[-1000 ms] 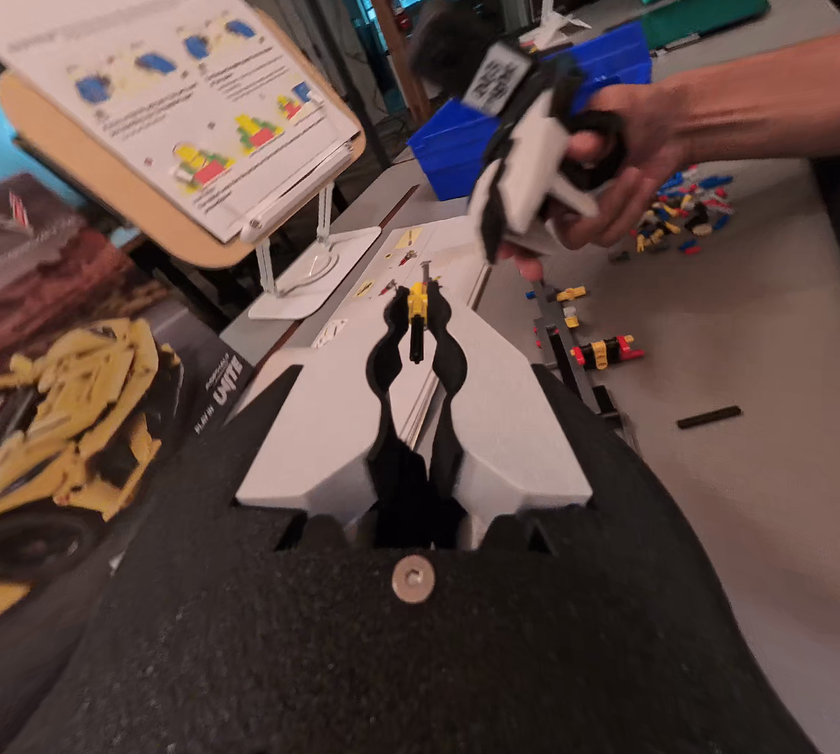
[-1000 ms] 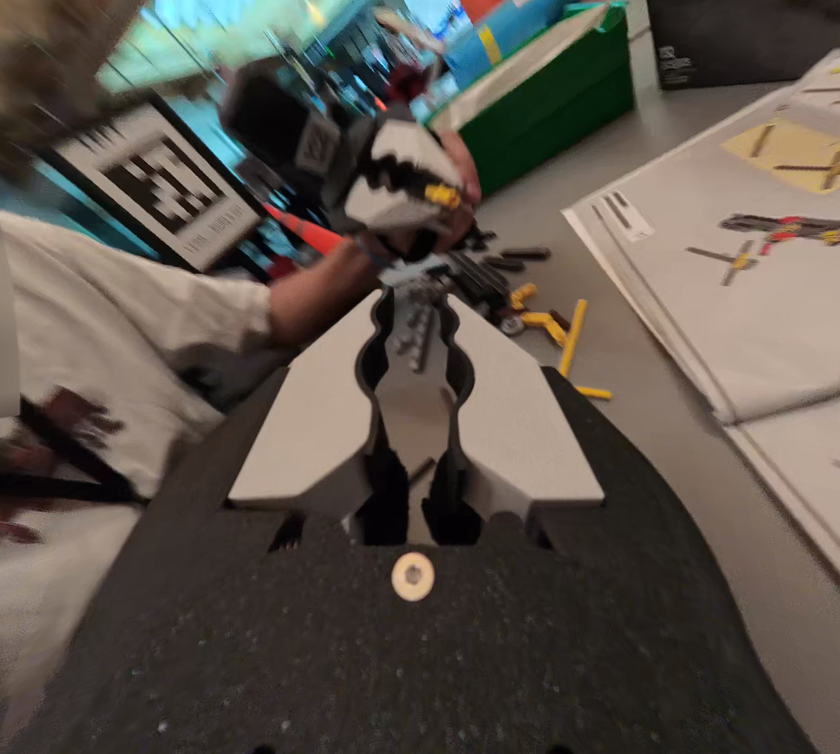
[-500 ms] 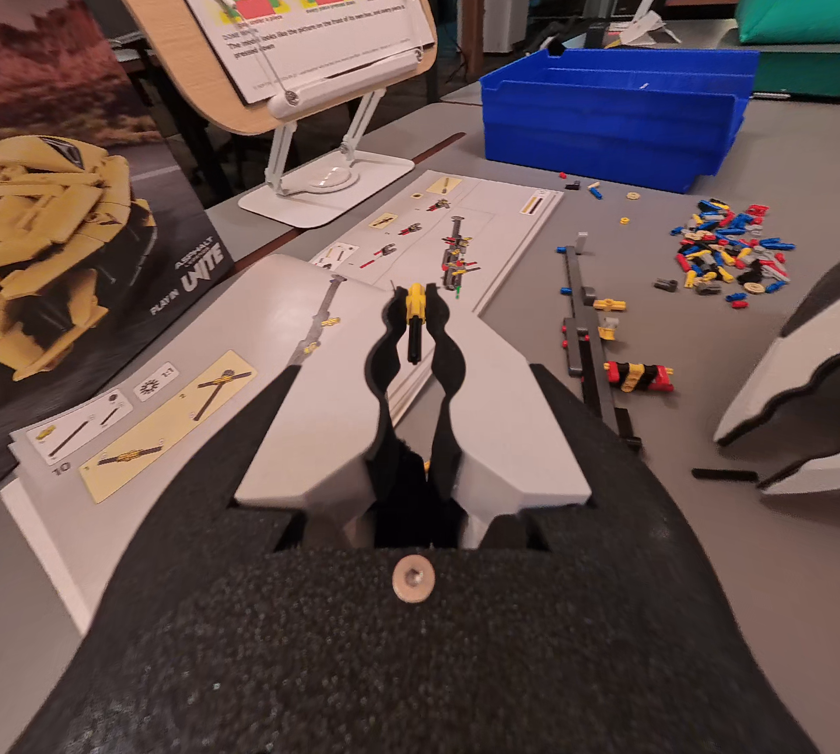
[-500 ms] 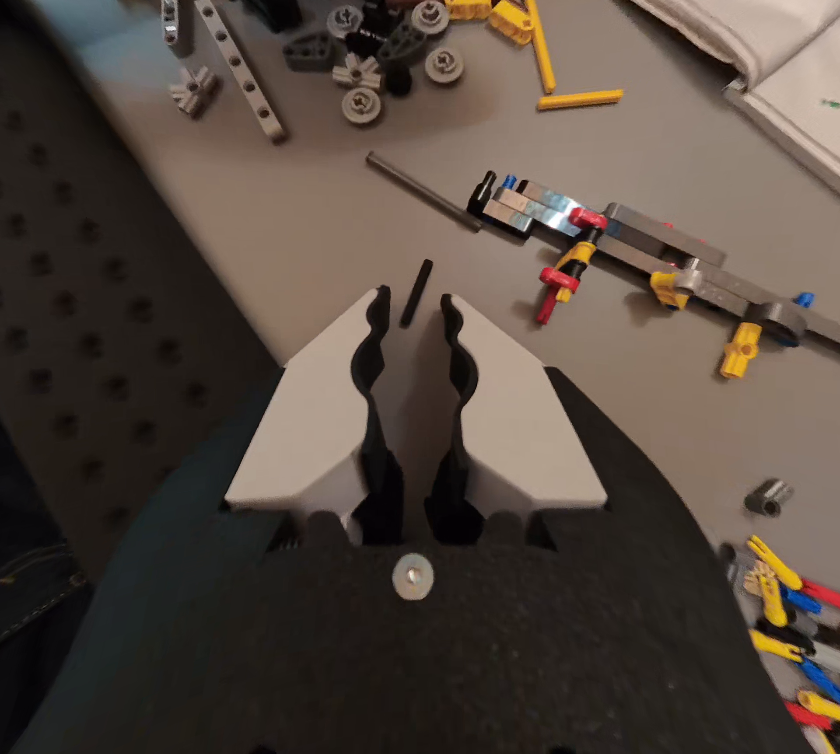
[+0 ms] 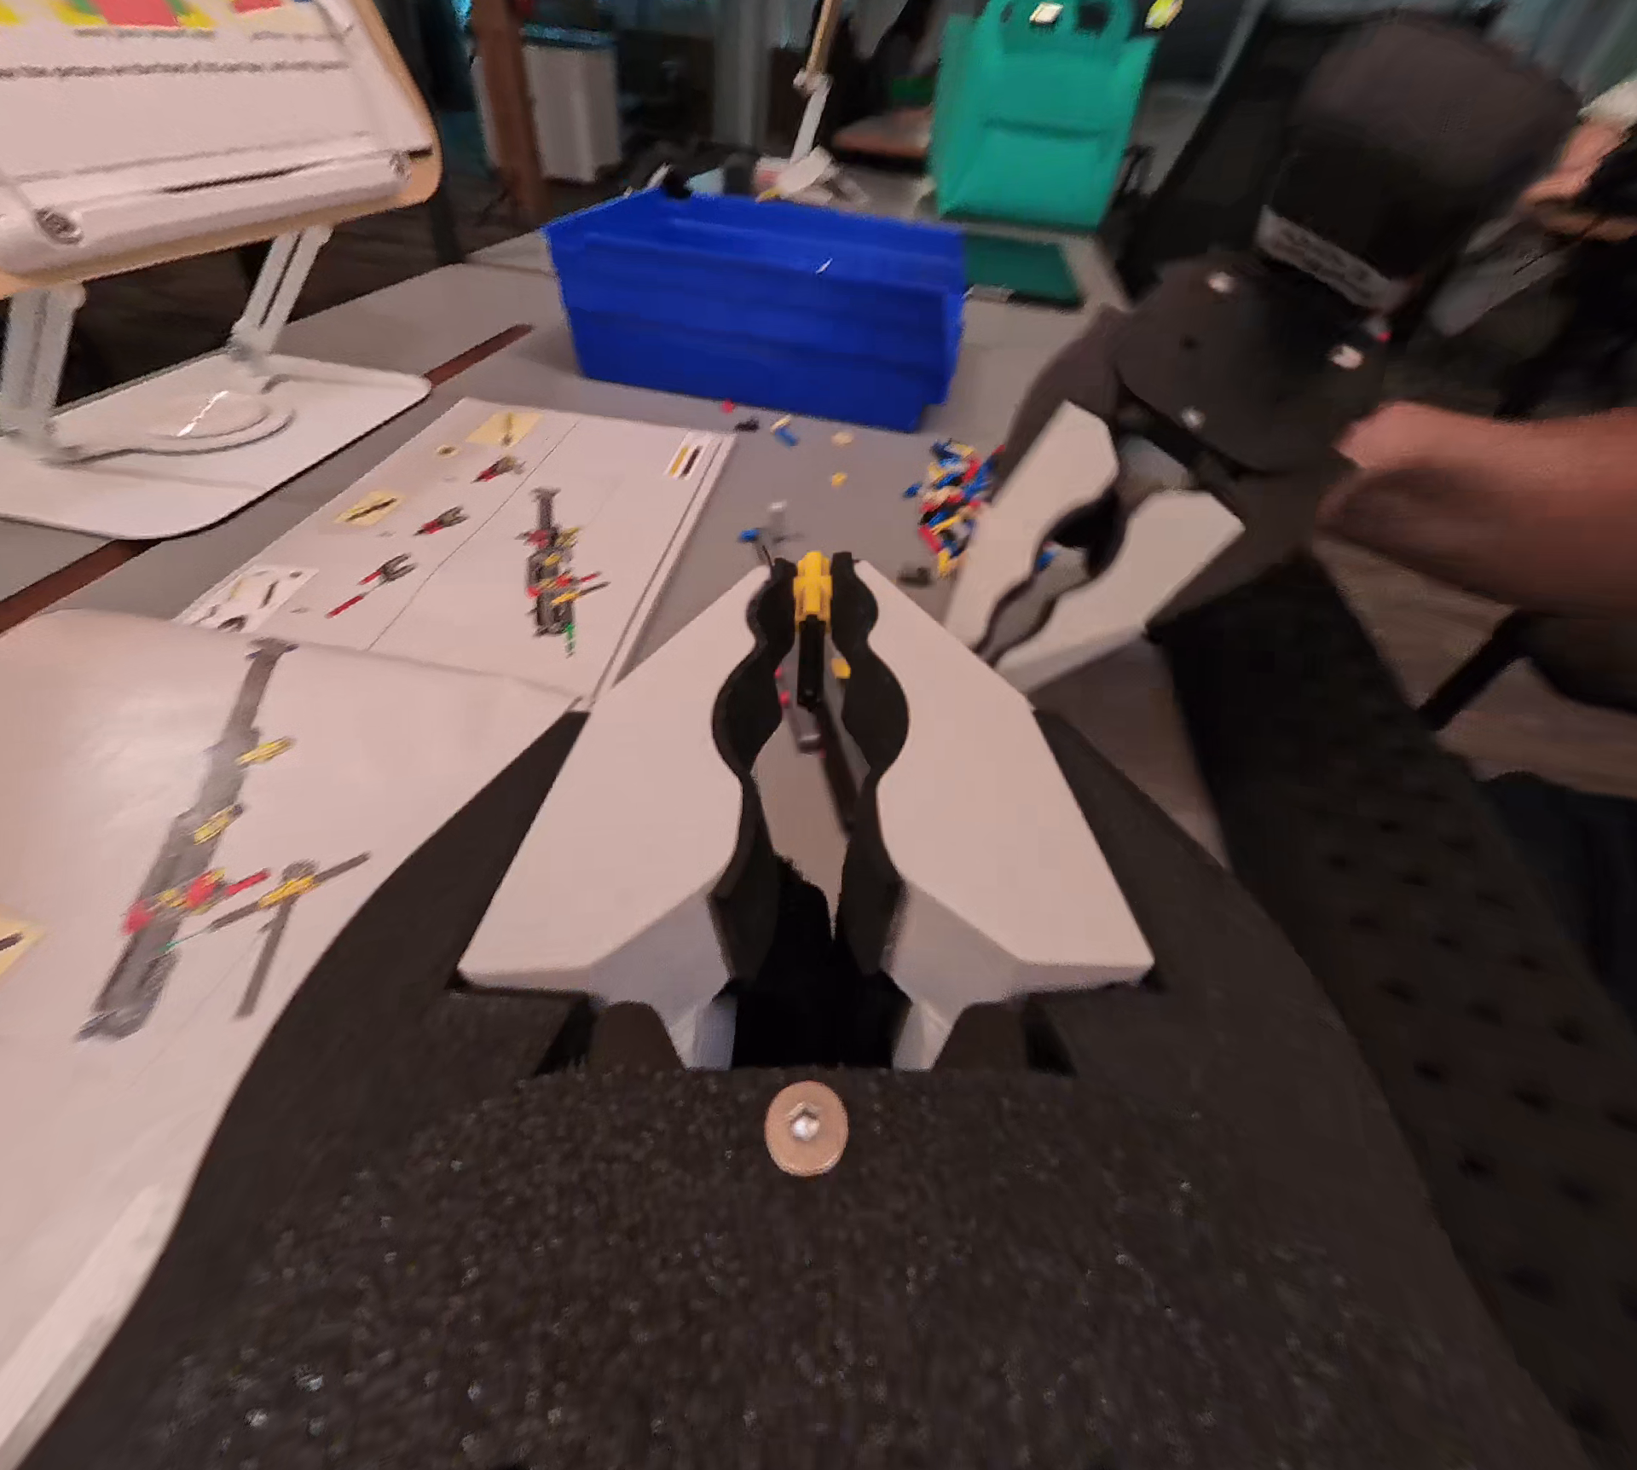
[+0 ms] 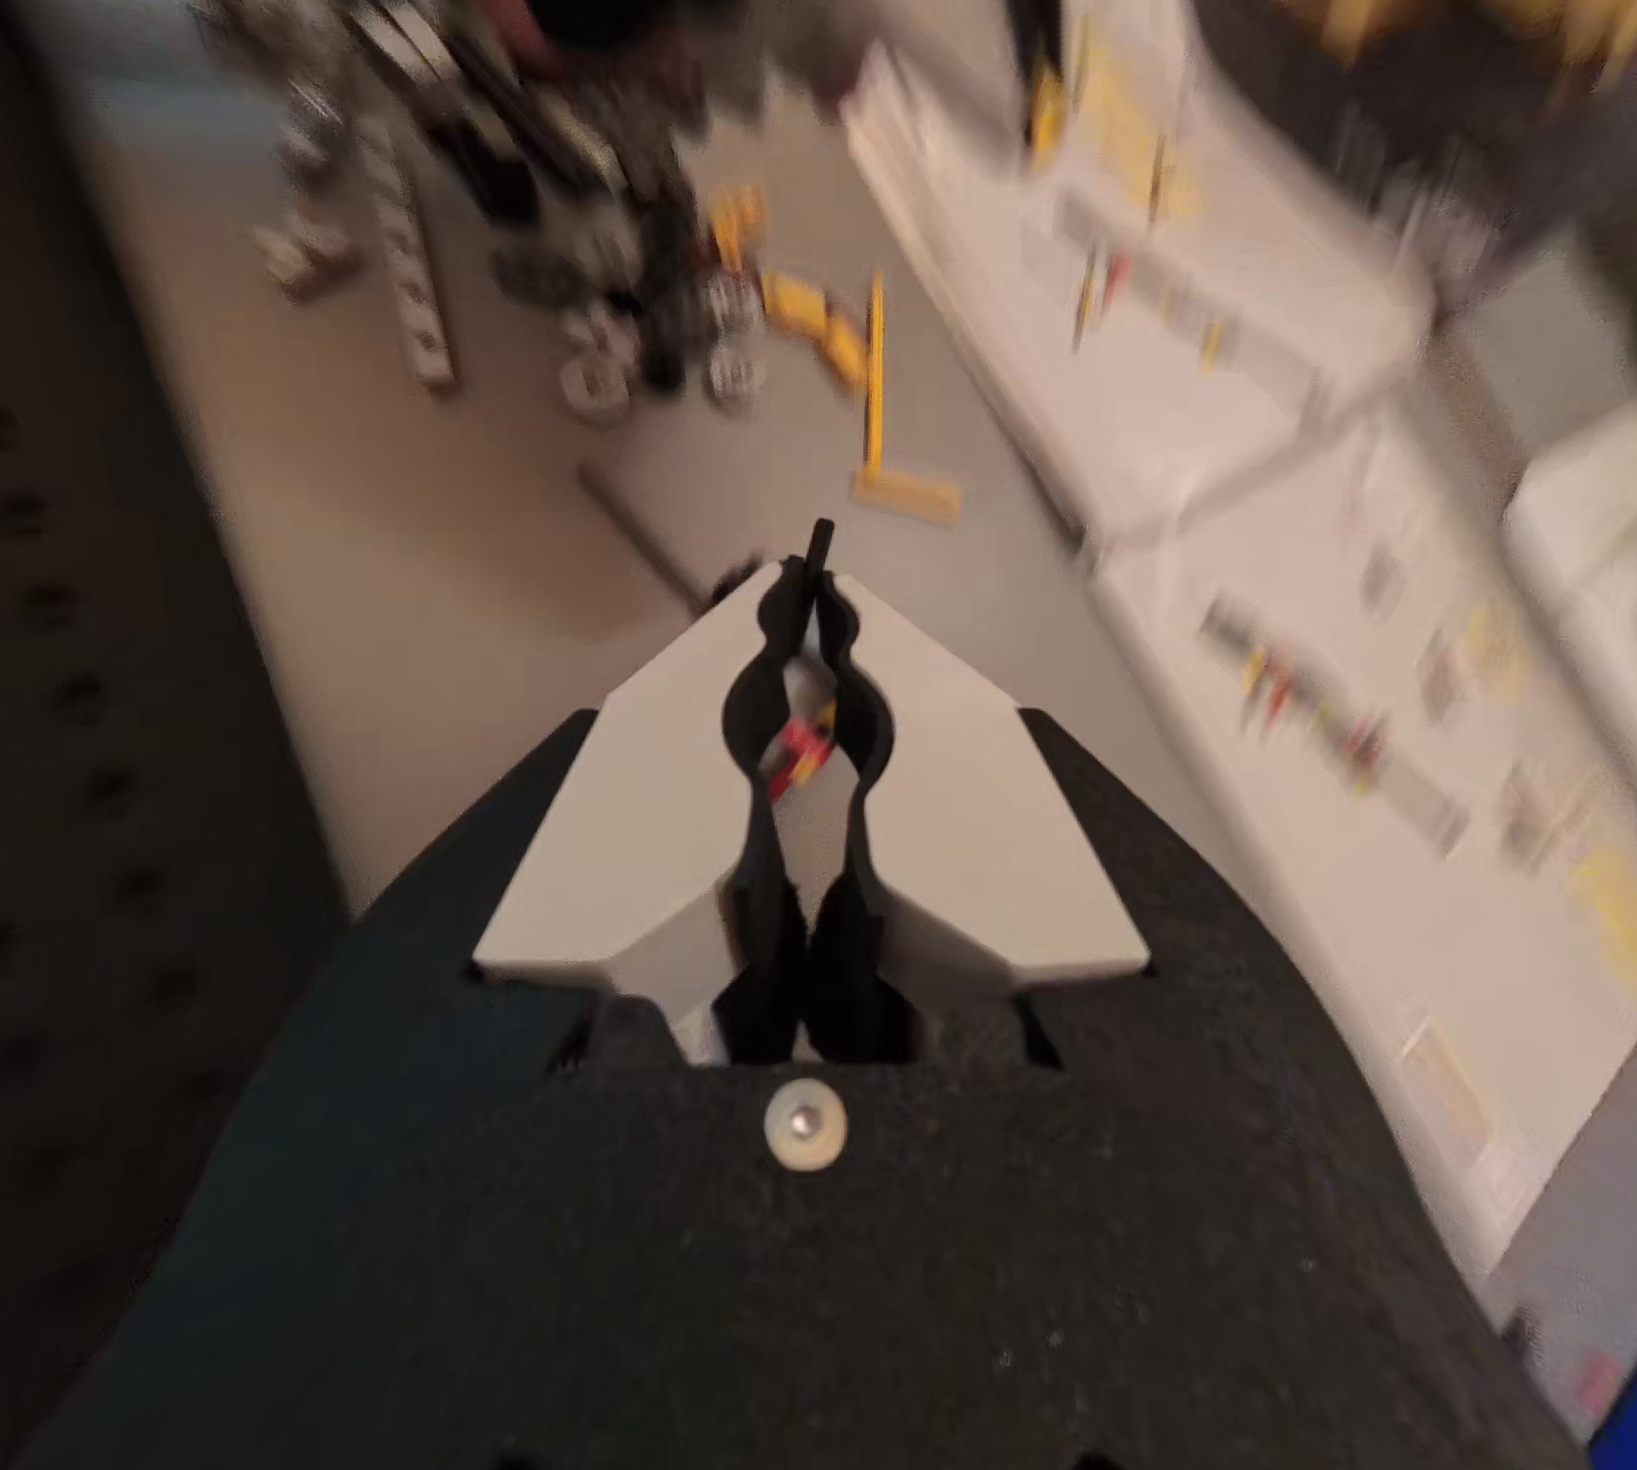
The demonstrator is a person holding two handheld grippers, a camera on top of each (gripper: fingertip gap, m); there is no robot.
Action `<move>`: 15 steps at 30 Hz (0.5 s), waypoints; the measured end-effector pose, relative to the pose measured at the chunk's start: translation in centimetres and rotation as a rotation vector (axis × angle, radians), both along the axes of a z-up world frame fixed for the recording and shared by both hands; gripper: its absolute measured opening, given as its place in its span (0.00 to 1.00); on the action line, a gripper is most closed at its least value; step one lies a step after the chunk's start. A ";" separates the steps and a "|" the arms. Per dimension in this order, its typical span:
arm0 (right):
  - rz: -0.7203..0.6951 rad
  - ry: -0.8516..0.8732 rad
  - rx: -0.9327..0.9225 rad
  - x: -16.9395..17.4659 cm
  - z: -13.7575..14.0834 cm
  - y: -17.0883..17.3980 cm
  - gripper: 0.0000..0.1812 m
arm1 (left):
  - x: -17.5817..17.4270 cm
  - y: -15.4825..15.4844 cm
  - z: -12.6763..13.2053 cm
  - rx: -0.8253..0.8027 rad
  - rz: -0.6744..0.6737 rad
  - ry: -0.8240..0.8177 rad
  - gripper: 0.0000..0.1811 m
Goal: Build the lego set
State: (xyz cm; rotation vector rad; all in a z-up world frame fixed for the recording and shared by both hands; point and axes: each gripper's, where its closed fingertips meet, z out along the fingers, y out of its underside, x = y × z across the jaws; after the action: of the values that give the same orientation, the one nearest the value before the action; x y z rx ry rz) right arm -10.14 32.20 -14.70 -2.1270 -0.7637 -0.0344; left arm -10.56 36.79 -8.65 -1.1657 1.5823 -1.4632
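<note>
Although loose parts lie scattered over much of the table (image 5: 886, 382), the build is judged to be at an early stage. Against the open instruction booklet (image 5: 496, 542) as landmark: the left gripper (image 5: 810, 577) stands just right of its near page, clenched on a yellow-and-black connector piece (image 5: 808, 612) held at the fingertips. Below that gripper, seen through the gap between the fingers, lies part of a long grey-and-black assembly (image 5: 828, 745); its extent is hidden. The right gripper (image 6: 810, 581) is further right of the booklet, closed on a short black pin (image 6: 815, 555) that projects beyond its tips. That view is heavily blurred, so detail beyond the pin is unreliable.

Work outstanding, in my judgement: both held parts are yet to be fitted, and a heap of small coloured pins (image 5: 952, 497) beyond the booklet's far right corner, plus grey and yellow beams (image 6: 620, 311) in the right wrist view, remain unused.

Containers: one blue bin (image 5: 762, 311) stands beyond the booklet's far edge. Its interior is not visible from this angle; contents cannot be stated. A few stray pieces lie on the table just before it.
</note>
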 end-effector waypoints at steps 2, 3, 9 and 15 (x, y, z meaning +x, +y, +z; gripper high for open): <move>0.157 -0.098 0.246 0.3 4.5 2.3 0.01 | -0.5 -0.5 1.0 -0.065 -0.059 -0.047 0.03; 0.250 -0.148 0.324 0.1 5.9 3.0 0.01 | -0.8 -0.7 1.5 -0.094 -0.083 -0.068 0.03; 0.448 -0.321 0.528 -1.3 7.7 4.1 0.01 | -2.0 -0.4 2.4 -0.124 -0.127 -0.114 0.03; 0.463 -0.476 0.513 -1.5 6.7 3.1 0.01 | -1.9 -0.9 1.4 -0.103 -0.163 -0.071 0.03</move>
State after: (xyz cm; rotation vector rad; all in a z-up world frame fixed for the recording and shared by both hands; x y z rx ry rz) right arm -11.62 35.25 -7.98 -1.4275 -1.3480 -0.4519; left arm -12.47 35.86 -7.21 -1.0485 1.6007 -1.6902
